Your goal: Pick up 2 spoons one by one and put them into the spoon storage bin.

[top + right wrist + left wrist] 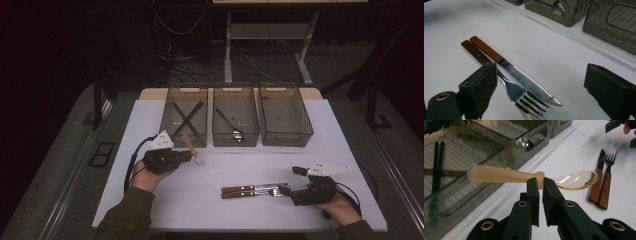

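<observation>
The left gripper [541,182] pinches a spoon [531,177] at the neck, where its pale amber handle meets the clear bowl, and holds it roughly level off the white table [150,120]. In the high view the left gripper [189,156] sits at the table's left side, just in front of the left bin [185,116], with the spoon [192,149] sticking out of its tip — handle toward the bin, bowl toward the table's middle. Three smoky see-through bins stand in a row at the far edge: the left bin holds two dark sticks crossed, the middle bin [236,119] holds a dark utensil, and what lies in the right bin [285,116] I cannot tell. The right gripper [539,87] rests low at the right side with its jaws spread wide, nothing between the pads. Just ahead of it a knife [516,75] and a fork [511,91] lie side by side on the table, touching or nearly so — wooden handles pointing away from that gripper, blade tip and tines toward it. In the high view the pair lies near the front edge, well apart from the spoon.
</observation>
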Demonstrator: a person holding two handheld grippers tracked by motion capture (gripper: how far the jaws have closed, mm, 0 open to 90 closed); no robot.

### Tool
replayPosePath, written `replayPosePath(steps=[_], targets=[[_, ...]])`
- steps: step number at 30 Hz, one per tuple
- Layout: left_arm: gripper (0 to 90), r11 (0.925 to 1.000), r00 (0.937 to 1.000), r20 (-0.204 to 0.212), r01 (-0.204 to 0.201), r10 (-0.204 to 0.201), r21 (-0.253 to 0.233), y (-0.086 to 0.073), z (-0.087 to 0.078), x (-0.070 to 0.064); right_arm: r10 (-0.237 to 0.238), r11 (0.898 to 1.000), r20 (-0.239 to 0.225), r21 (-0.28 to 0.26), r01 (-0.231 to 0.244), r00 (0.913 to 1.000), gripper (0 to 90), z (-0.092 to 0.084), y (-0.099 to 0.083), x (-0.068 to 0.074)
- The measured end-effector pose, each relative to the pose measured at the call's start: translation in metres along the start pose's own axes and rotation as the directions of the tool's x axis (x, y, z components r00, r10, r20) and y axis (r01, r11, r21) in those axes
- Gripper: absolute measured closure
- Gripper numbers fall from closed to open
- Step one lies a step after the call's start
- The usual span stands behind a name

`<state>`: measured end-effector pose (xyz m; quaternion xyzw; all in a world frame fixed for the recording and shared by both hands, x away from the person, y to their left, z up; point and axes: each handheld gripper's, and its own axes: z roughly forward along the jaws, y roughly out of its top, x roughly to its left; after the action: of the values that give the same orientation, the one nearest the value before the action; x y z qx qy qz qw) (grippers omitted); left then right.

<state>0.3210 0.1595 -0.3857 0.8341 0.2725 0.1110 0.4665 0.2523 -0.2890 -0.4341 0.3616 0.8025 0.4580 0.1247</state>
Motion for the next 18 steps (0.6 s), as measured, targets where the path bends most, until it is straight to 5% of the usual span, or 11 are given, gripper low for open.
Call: replayPosePath(steps=[18], targets=[[83.3, 0.9983, 0.9998, 0.021, -0.005, 0.006, -0.058, 0.042, 0.033, 0.003, 0.006, 1.0, 0.001, -0.009, -0.006, 1.0, 11.6, -0.001, 0.0, -0.001]])
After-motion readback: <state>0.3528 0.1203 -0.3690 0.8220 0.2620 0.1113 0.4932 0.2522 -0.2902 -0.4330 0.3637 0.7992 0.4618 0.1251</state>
